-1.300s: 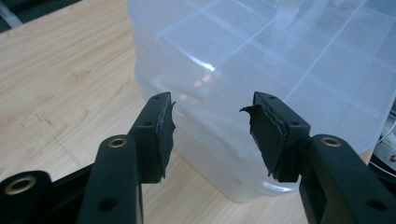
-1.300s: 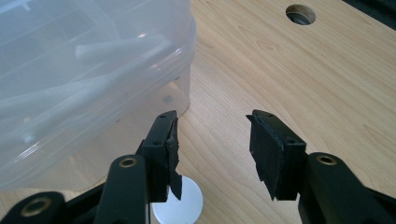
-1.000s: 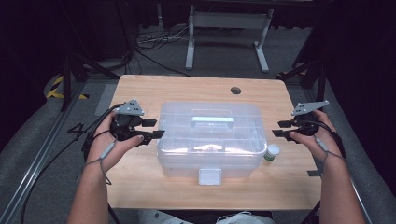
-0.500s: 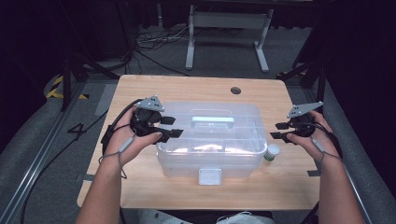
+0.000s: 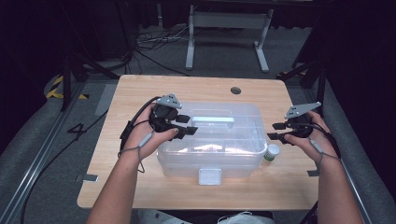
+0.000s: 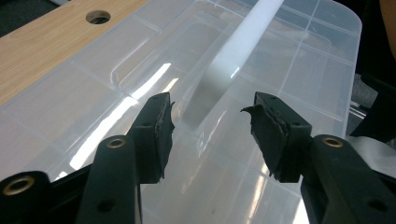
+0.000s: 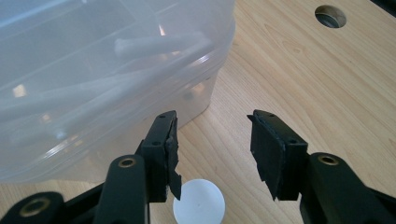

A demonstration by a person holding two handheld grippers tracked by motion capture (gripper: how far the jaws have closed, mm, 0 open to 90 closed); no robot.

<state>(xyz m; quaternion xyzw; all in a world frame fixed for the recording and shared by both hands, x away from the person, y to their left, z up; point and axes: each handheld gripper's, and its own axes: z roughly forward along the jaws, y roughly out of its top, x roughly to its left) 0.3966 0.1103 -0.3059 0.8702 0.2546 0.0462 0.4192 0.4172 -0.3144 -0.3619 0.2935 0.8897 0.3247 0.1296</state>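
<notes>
A clear plastic storage box (image 5: pixel 219 144) with a closed lid stands in the middle of the wooden table (image 5: pixel 135 93). A white handle (image 5: pixel 212 120) lies flat in the lid. My left gripper (image 5: pixel 189 125) hovers over the lid's left end, open, pointing along the handle (image 6: pixel 233 56); its jaws have just closed a little with nothing between them. My right gripper (image 5: pixel 273 130) is level beside the box's right end, open and apart from it; its jaws have just opened a little, with nothing between them. A small white-capped bottle (image 5: pixel 272 151) stands on the table just below its fingertips.
The box's white latch (image 5: pixel 209 176) faces the person. A round cable hole (image 5: pixel 236 90) sits in the table beyond the box. A metal stand (image 5: pixel 226 21) and cables lie on the floor past the far edge. In the right gripper view the bottle's cap (image 7: pixel 198 203) is under the jaws.
The left hand moved right, from beside the box's left end to over the lid. The right hand stayed about where it was.
</notes>
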